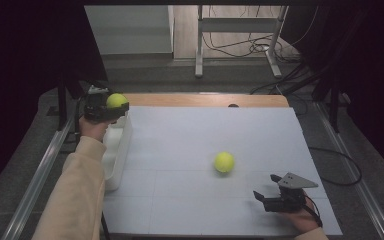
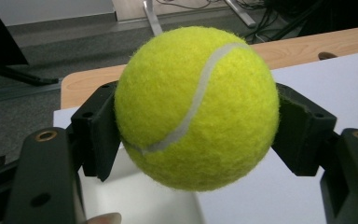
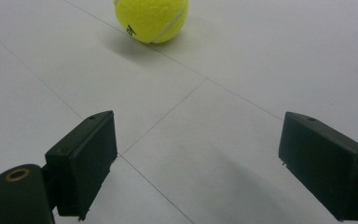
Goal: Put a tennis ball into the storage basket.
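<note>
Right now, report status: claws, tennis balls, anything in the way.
Left claw shut on tennis ball, above white bin. Right claw open, empty. Second tennis ball loose on mat, path clear.

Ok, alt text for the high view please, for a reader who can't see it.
The left gripper holds a yellow tennis ball above a white bin at the table's left edge. A second ball lies mid-table on the white sheet, and the right gripper rests open near the front right.
</note>
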`<state>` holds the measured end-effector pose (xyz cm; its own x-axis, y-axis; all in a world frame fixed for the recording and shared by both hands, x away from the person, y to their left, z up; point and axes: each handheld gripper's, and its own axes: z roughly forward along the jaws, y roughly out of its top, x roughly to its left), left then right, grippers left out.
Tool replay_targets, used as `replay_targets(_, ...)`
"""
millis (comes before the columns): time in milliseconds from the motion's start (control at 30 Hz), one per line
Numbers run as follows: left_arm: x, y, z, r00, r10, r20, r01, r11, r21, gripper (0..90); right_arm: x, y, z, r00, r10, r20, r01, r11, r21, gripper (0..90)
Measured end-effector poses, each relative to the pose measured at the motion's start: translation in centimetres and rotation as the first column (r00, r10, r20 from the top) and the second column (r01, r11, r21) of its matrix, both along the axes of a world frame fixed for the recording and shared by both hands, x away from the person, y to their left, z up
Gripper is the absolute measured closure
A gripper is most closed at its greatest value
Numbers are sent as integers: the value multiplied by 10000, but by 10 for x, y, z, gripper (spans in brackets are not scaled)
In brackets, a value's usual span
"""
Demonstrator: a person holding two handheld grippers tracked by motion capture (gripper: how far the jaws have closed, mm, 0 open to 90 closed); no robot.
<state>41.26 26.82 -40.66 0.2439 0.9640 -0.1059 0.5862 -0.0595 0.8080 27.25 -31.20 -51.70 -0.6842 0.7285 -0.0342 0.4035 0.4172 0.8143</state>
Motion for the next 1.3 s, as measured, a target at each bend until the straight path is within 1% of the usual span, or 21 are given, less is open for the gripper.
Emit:
replay_targets(167, -1, 7, -3, 9998, 176, -126, -174, 9997, 157, 264, 0, 0, 0, 10000, -14, 6, 14, 10000, -20, 117)
replay_targets(267, -2, 10, -5, 9996, 246, -154, -244, 9996, 160, 264, 0, 0, 0, 10000, -10, 16, 10, 10000, -16, 117)
replay_targets(567, -1, 14, -11, 9989, 320, -340, -314, 9994, 158, 264, 0, 0, 0, 10000, 31, 22, -31, 10000, 20, 118)
replay_targets(700, 0, 16, -14, 9982, 348, -480, -336, 9991, 244, 264, 0, 0, 0, 10000, 26, 13, -26, 10000, 25, 118)
replay_targets(867, 0, 17, -16, 9975, 409, -570, -398, 9990, 213, 264, 0, 0, 0, 10000, 30, 12, -30, 10000, 14, 118)
replay_targets(900, 0, 18, -17, 9974, 387, -605, -370, 9989, 281, 264, 1, 0, 0, 10000, 36, 15, -36, 10000, 5, 118)
replay_targets(1167, 1, 21, -24, 9954, 432, -853, -401, 9985, 377, 264, 0, 0, -1, 10000, 32, 2, -32, 10000, -10, 118)
replay_targets(1300, 1, 24, -25, 9947, 493, -907, -463, 9983, 350, 264, 1, 0, -1, 10000, 25, -7, -25, 10000, -16, 118)
